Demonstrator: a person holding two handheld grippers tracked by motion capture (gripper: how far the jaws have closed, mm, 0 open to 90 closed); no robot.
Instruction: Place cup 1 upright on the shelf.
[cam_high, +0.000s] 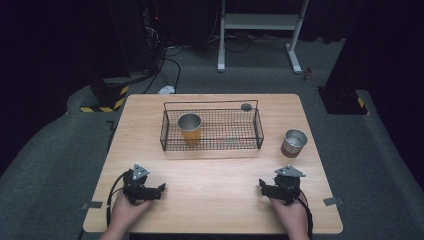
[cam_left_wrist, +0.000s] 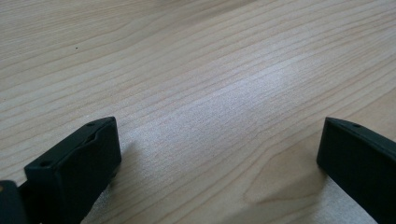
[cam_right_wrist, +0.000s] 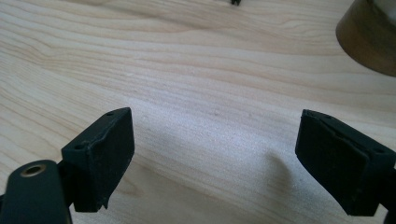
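Both your grippers, left gripper (cam_high: 161, 189) and right gripper (cam_high: 262, 185), rest low on the table (cam_high: 215, 200), jaws wide apart, holding nothing. Likely a ready pose: the metal cup (cam_high: 294, 143) stands nearest your right, outside the wire basket (cam_high: 212, 146).

You have a pale wooden table (cam_high: 215, 200) on grey carpet (cam_high: 45, 165). Beyond its far edge stands a white metal stand (cam_high: 260, 22) with two feet, black cables (cam_high: 170, 65) trailing beside it. You see yellow-and-black hazard tape (cam_high: 107, 102) at the far left, and small grey tape strips (cam_high: 94, 204) at the table's near corners.
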